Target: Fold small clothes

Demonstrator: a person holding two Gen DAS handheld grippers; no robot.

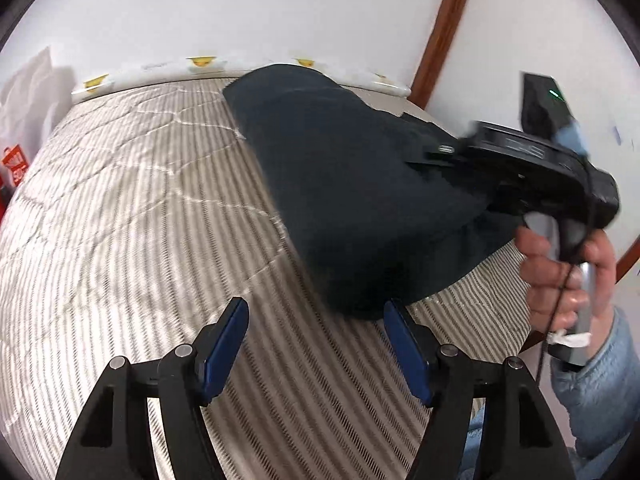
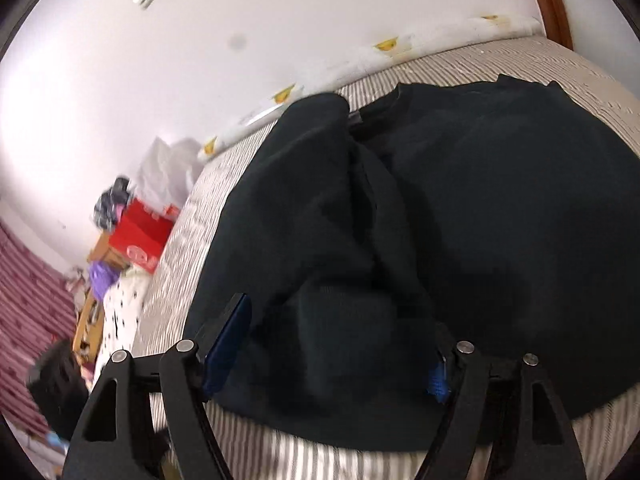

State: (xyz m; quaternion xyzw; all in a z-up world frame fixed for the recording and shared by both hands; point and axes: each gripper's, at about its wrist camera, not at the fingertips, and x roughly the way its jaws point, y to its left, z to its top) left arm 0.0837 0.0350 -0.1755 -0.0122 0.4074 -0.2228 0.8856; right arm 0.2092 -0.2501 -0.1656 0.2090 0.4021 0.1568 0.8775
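Item: dark garment (image 1: 344,184), navy-black knit, lying on a bed (image 1: 132,184) covered in a beige-and-white striped quilt. The garment is the reference point for all positions below.

Garment, right wrist view (image 2: 480,220): spread broad and flat over the quilt, with one portion raised in a bunched fold (image 2: 320,200) toward the camera. A collar-like notched edge shows at the far side.

Left gripper (image 1: 316,344): just beside the near edge of the garment, above bare quilt. Its blue-padded fingers (image 1: 224,344) stand wide apart with nothing between them; released. The right pad's tip is close to the garment's hem; contact cannot be confirmed.

Right gripper (image 2: 340,344): over the near part of the garment. Its fingers (image 2: 228,340) are spread, and the bunched cloth sits between them; the right pad is largely hidden by fabric. From the left wrist view the same tool (image 1: 520,160) reaches in from the garment's right side, its fingertips hidden against the dark cloth. Whether the cloth is pinched cannot be told.

Right hand (image 1: 560,268): wrapped round the tool's handle, light-blue sleeve at the wrist.

Beyond the garment: a white bolster with yellow print (image 1: 200,66) along the wall. Left of the garment, off the bed: a red box (image 2: 140,236).
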